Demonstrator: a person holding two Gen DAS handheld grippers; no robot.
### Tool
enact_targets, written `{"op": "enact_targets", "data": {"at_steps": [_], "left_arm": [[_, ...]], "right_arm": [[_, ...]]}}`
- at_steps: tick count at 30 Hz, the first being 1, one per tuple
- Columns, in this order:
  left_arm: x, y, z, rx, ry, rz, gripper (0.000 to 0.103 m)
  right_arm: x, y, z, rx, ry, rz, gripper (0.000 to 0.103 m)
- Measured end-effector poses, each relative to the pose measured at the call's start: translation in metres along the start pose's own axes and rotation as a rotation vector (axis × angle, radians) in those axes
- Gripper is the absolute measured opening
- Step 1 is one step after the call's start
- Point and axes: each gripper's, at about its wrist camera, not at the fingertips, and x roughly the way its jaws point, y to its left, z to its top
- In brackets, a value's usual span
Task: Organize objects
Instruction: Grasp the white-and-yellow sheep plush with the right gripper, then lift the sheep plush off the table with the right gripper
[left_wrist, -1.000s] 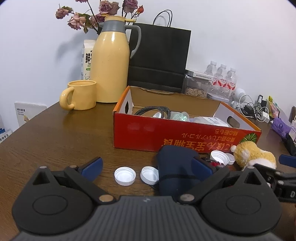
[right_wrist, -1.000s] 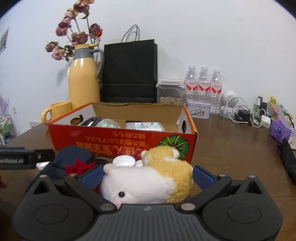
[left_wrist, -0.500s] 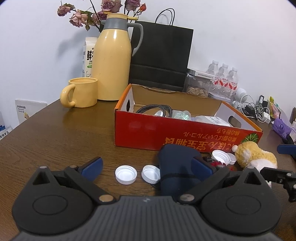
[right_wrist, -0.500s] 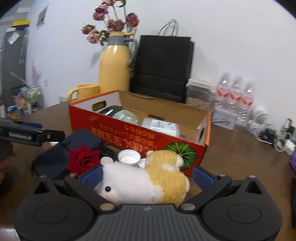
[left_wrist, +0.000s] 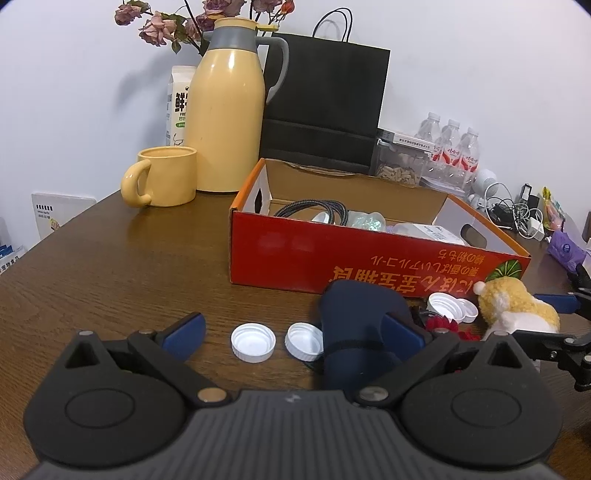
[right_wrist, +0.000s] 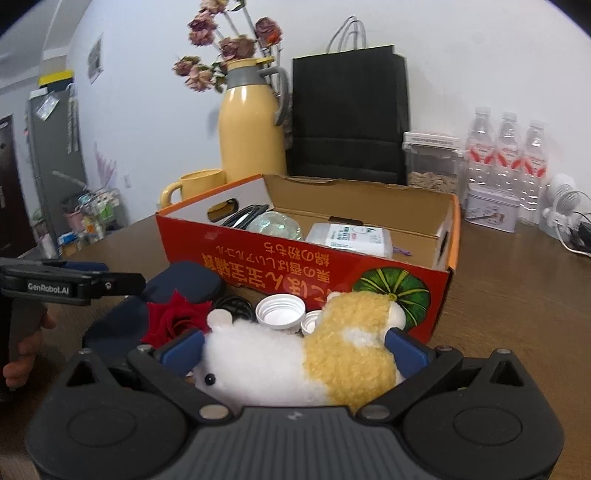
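A red cardboard box stands open on the wooden table, holding a black cable, a clear ball and a white packet. My right gripper is shut on a white-and-yellow plush hamster, lifted a little in front of the box. My left gripper is open and low over the table, with two white caps between its fingers and a navy pouch by its right finger. A red rose and more white caps lie beside the pouch.
A yellow thermos, a yellow mug and a black paper bag stand behind the box. Water bottles, a seed container, a tin and tangled cables fill the back right.
My right gripper has closed on the plush hamster and swung it left and up, toward the box. My left gripper has barely moved.
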Motion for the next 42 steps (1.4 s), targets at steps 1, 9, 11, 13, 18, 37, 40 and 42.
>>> {"op": "enact_targets", "data": {"at_steps": [1,9,11,13,18,37,40,42], "left_arm": [[0.000,0.000,0.000,-0.001,-0.001,0.001,0.103],[0.000,0.000,0.000,-0.004,0.003,0.008,0.103],[0.000,0.000,0.000,-0.005,0.003,0.010,0.103],[0.000,0.001,0.000,-0.007,0.002,0.011,0.103],[-0.001,0.003,-0.001,-0.016,0.001,0.015,0.103],[0.001,0.005,0.000,-0.029,0.008,0.031,0.103],[0.001,0.006,0.000,-0.032,0.007,0.030,0.103],[0.000,0.006,-0.001,-0.033,0.006,0.032,0.103]], "right_arm": [[-0.003,0.002,-0.002,0.017,-0.008,-0.020,0.103],[-0.026,0.030,-0.017,0.148,-0.043,-0.283,0.101],[-0.030,0.038,-0.020,0.185,-0.053,-0.342,0.102],[-0.036,0.040,-0.020,0.204,-0.084,-0.337,0.101],[-0.060,0.028,-0.017,0.215,-0.159,-0.289,0.103],[-0.017,-0.068,-0.005,0.533,0.067,-0.316,0.041],[-0.036,-0.061,-0.021,0.623,0.037,-0.368,0.041],[-0.048,-0.059,-0.031,0.676,0.019,-0.391,0.044]]}}
